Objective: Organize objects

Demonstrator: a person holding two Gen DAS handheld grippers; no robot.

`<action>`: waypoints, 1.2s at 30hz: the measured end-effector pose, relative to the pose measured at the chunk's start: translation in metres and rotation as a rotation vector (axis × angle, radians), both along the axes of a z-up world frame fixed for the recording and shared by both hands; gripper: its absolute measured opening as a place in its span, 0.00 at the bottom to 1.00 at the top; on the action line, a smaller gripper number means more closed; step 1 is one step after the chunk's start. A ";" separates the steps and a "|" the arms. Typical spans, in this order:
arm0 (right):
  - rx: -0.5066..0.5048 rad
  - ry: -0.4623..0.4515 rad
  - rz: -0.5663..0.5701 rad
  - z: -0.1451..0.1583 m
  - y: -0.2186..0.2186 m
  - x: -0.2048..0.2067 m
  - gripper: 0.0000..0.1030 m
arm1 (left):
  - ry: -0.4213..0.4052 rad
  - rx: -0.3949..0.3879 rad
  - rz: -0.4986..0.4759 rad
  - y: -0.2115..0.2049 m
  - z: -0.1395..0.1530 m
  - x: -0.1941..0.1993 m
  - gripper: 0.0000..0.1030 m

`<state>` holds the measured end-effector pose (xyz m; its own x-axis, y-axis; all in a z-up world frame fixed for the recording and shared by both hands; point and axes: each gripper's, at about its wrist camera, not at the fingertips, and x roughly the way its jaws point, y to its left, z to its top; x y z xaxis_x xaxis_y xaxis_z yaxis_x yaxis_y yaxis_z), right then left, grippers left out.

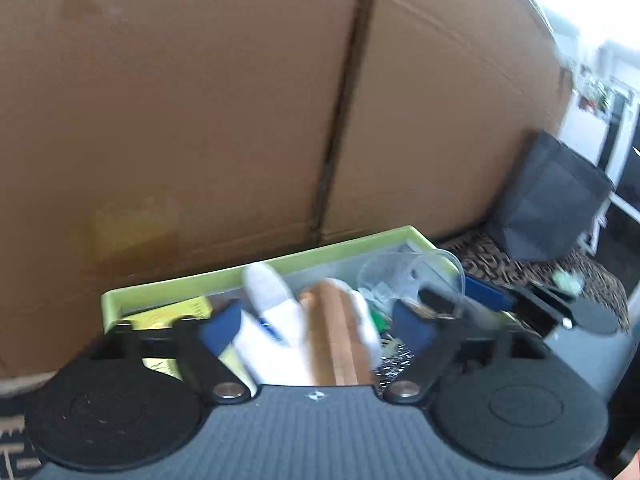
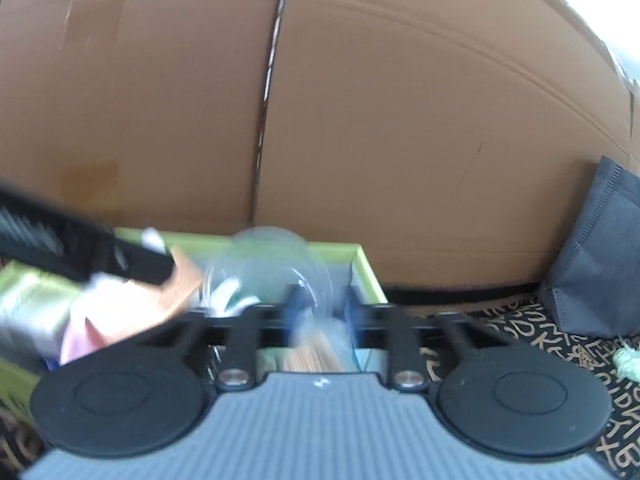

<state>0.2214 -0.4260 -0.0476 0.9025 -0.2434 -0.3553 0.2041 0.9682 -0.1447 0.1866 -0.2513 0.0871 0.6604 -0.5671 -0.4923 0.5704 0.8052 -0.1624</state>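
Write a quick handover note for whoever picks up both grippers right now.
Left hand-held gripper: open, with a white tube and a brown item between its fingers.
Right hand-held gripper: narrow gap around the clear plastic cup; grip unclear through blur.
Green tray sits against the cardboard box and already holds several items.
Left: a small pale green thing lies on the patterned mat.

Blurred — no text readable.

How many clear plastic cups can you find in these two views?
1. The clear plastic cup lies on its side in the green tray, at its right end. Others may be hidden under clutter.
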 end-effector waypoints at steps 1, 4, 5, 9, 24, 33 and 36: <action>-0.009 -0.013 0.000 -0.003 0.000 -0.004 0.70 | -0.007 -0.011 0.002 0.004 0.000 -0.002 0.86; -0.031 -0.046 -0.034 -0.009 0.001 -0.016 0.86 | 0.000 -0.011 0.007 0.013 0.000 -0.008 0.86; -0.030 -0.052 -0.041 -0.010 0.000 -0.020 0.88 | -0.003 -0.009 0.016 0.016 0.001 -0.011 0.86; -0.018 -0.087 -0.055 -0.001 0.004 -0.036 0.96 | -0.045 -0.019 0.043 0.036 0.009 -0.027 0.87; 0.066 0.003 0.039 0.080 0.050 -0.174 1.00 | -0.062 -0.008 0.165 0.100 0.024 -0.149 1.00; 0.093 0.028 0.018 0.067 0.062 -0.199 1.00 | 0.032 0.088 0.259 0.104 -0.006 -0.155 1.00; 0.106 0.065 0.008 0.057 0.061 -0.193 1.00 | 0.067 0.105 0.276 0.105 -0.014 -0.151 1.00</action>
